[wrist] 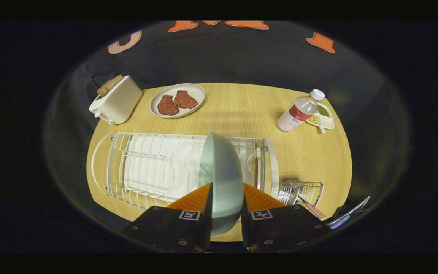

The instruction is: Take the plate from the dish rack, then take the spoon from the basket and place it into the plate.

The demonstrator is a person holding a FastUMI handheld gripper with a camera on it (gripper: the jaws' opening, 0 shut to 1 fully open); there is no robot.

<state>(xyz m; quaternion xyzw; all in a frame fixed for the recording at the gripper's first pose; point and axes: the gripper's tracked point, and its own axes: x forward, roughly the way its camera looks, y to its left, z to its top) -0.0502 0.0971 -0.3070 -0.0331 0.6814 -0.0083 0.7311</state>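
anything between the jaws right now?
Yes: in the gripper view the pale green plate stands on edge between the gripper's jaws, which press on both its faces, over the dish rack. Nothing else sits in that gap.

So the dish rack [158, 167] is sitting on the surface [242, 114] just ahead of the gripper [224, 213], and the plate [221, 179] is standing on edge between the jaws, over the rack's right half, with both jaws pressing on it. Right of the rack, the wire basket [302, 192] is resting near the surface's edge with the spoon [312, 209] poking out of it. Beyond the rack, a toaster [116, 101] is sitting far left, a plate of meat [178, 100] just beside it, and a bottle [299, 111] standing far right, with a divided dish [326, 118] right behind it.
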